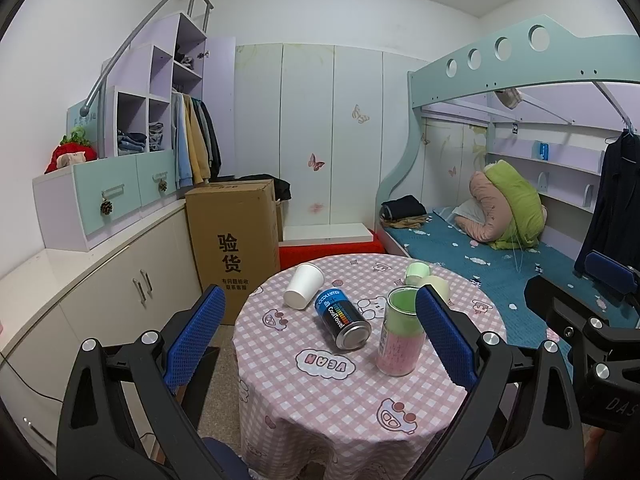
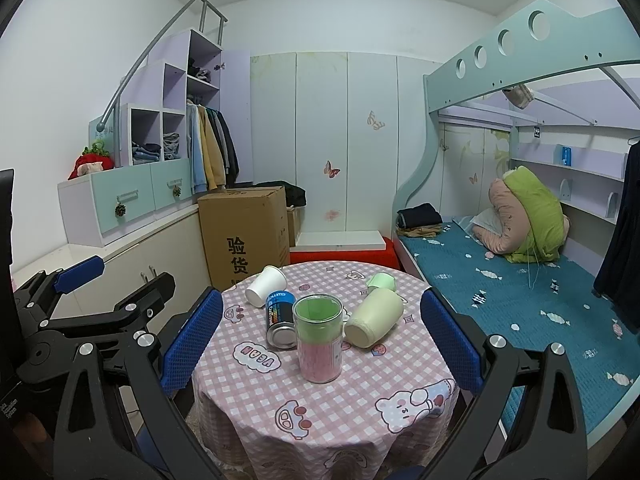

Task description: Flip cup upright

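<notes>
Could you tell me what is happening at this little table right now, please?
A person holds a claw in each hand above the round table. The left claw and right claw are both open and empty. A white paper cup, a can and a pale green cup lie on their sides; nothing is flipped yet.

Both cameras look forward along their own blue fingers, from above and short of the near edge of the round table (image 1: 360, 412), facing the wardrobe wall (image 1: 332, 132) across the room. The left wrist view sits to the left, with the tall jar (image 1: 400, 332) right of centre and the right gripper's body at its right border. The right wrist view sits further right and slightly nearer, the jar (image 2: 319, 340) central and the left gripper at its left border. The 2 views share the tabletop, cardboard box (image 2: 244, 232) and bunk bed (image 2: 520, 280).
</notes>
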`<act>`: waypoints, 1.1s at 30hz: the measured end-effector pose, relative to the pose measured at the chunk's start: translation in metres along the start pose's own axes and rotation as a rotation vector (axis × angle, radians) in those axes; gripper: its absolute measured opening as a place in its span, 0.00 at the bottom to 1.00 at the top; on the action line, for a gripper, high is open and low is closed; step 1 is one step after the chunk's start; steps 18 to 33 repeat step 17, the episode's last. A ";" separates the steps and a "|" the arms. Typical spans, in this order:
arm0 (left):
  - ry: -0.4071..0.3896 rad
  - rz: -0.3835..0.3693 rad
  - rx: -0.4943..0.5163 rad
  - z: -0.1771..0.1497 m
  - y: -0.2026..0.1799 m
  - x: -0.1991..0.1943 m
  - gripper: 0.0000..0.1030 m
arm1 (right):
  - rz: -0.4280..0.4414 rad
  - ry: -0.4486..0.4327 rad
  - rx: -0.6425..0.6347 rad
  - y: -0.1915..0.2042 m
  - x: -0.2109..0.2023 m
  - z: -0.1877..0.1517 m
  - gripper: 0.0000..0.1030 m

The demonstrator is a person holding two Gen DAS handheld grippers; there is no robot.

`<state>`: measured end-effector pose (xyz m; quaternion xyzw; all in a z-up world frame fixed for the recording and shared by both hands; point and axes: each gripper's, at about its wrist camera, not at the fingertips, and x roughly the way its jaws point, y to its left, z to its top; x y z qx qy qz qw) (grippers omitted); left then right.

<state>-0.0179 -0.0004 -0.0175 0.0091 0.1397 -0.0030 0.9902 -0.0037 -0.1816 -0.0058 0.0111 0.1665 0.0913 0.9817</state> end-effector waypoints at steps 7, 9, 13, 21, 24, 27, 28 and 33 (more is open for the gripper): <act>-0.003 -0.001 -0.002 0.000 -0.001 0.001 0.93 | 0.000 -0.004 0.002 0.001 0.001 0.000 0.93; -0.007 -0.002 -0.002 -0.003 -0.001 0.004 0.93 | 0.001 -0.006 0.003 -0.002 0.000 0.000 0.93; -0.004 -0.002 -0.002 -0.002 -0.001 0.004 0.93 | -0.002 -0.007 0.006 -0.003 0.000 -0.001 0.93; -0.003 -0.006 -0.002 -0.005 -0.001 0.007 0.93 | -0.001 -0.005 0.010 -0.006 -0.001 -0.002 0.93; -0.003 -0.006 -0.002 -0.005 -0.001 0.007 0.93 | -0.001 -0.005 0.010 -0.006 -0.001 -0.002 0.93; -0.003 -0.006 -0.002 -0.005 -0.001 0.007 0.93 | -0.001 -0.005 0.010 -0.006 -0.001 -0.002 0.93; -0.003 -0.006 -0.002 -0.005 -0.001 0.007 0.93 | -0.001 -0.005 0.010 -0.006 -0.001 -0.002 0.93; -0.003 -0.006 -0.002 -0.005 -0.001 0.007 0.93 | -0.001 -0.005 0.010 -0.006 -0.001 -0.002 0.93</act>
